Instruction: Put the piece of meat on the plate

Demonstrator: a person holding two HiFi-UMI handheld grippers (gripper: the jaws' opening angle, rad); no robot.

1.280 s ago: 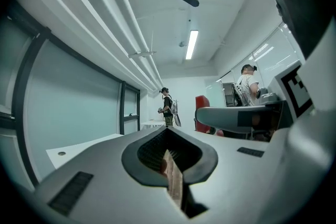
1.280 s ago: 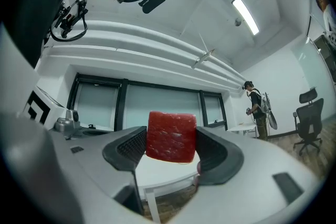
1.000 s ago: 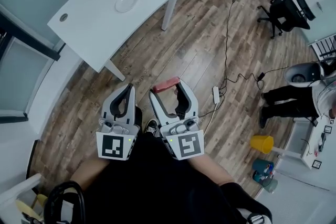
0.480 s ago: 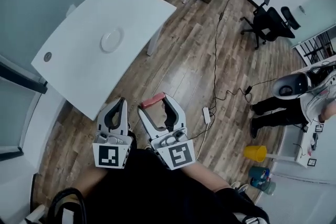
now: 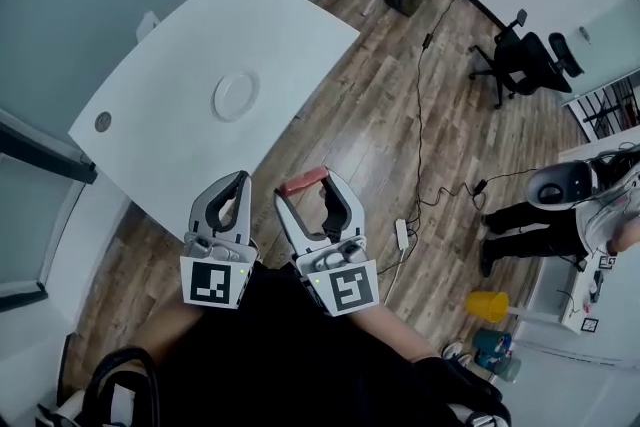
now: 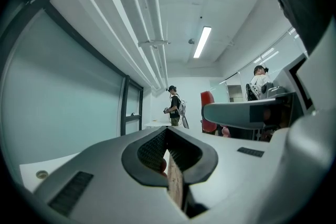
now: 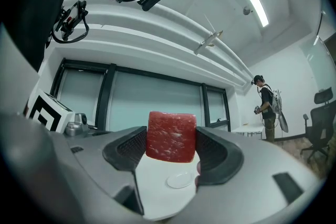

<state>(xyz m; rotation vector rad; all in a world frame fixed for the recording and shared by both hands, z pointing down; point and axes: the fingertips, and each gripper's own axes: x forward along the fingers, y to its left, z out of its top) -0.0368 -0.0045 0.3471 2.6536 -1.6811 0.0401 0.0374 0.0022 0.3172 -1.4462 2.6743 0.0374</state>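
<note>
A small white plate (image 5: 236, 96) lies near the middle of a white table (image 5: 160, 145). My right gripper (image 5: 306, 189) is held over the wooden floor just off the table's near edge, shut on the piece of meat (image 5: 303, 180), a red slab. In the right gripper view the meat (image 7: 170, 136) sits clamped between the two pads, with the plate (image 7: 180, 181) on the table below and beyond it. My left gripper (image 5: 236, 181) is beside it at the table's edge, shut with nothing in it; its pads meet in the left gripper view (image 6: 167, 152).
A power strip (image 5: 401, 235) and a black cable (image 5: 420, 115) lie on the wooden floor to the right. An office chair (image 5: 520, 55) stands further right, a seated person (image 5: 560, 205) and a yellow bucket (image 5: 490, 303) beyond. The table has a cable hole (image 5: 103, 122).
The table and plate have come nearer to both grippers. The right gripper still holds the meat; the left stays shut.
</note>
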